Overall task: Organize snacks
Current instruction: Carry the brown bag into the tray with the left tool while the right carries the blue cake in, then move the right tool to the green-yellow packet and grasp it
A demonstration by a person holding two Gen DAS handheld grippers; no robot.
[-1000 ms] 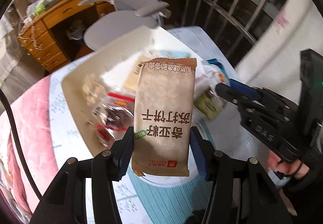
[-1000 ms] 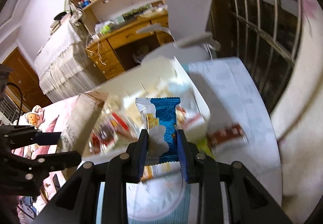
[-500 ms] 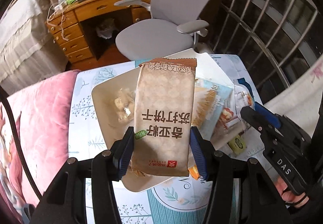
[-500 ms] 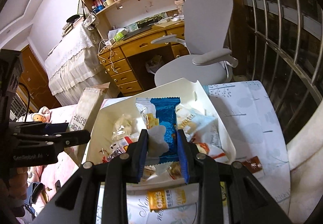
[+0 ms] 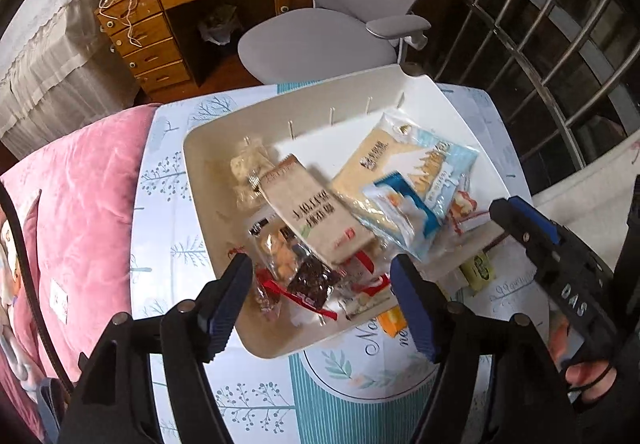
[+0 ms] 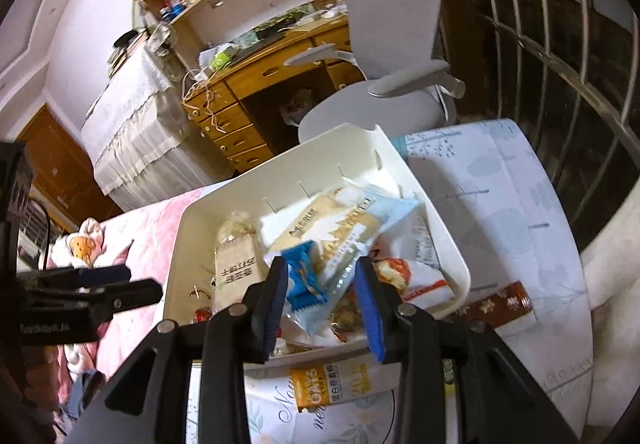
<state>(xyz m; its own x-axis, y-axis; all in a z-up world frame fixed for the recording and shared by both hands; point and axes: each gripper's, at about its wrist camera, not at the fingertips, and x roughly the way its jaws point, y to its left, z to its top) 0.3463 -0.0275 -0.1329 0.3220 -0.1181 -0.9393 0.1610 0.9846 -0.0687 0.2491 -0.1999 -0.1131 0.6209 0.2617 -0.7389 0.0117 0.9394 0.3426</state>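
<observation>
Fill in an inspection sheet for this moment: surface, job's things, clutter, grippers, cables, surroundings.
Surface: table under a pale tree-print cloth.
Job's things: white plastic bin holding mixed snacks; brown paper cracker packet and blue-and-white snack packet lie on top.
Clutter: orange oat bar and dark red bar on the cloth outside the bin.
Grippers: left gripper and right gripper both opening, pads pressing on nothing.
Cables: black cable at the left edge.
Surroundings: grey office chair, wooden desk, pink bedding, window bars.
</observation>
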